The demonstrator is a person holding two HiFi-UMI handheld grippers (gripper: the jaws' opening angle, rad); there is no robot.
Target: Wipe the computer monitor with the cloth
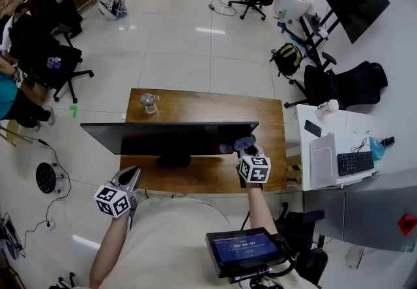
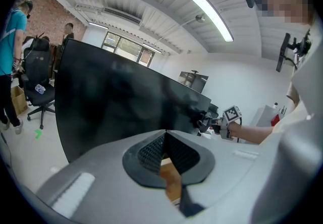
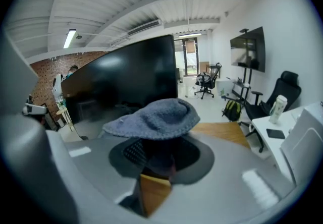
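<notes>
The right gripper (image 1: 244, 148), jaws clamped on the cloth (image 3: 151, 118), meets the right end of the monitor (image 1: 166, 136); keep it flat, pressure light (left gripper (image 2: 165, 140): jaws together, empty).

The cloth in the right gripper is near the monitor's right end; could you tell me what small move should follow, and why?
Probably sweep the cloth leftward across the monitor: the right gripper grips it by the screen's right end, and the dark screen stretches left from there.
</notes>
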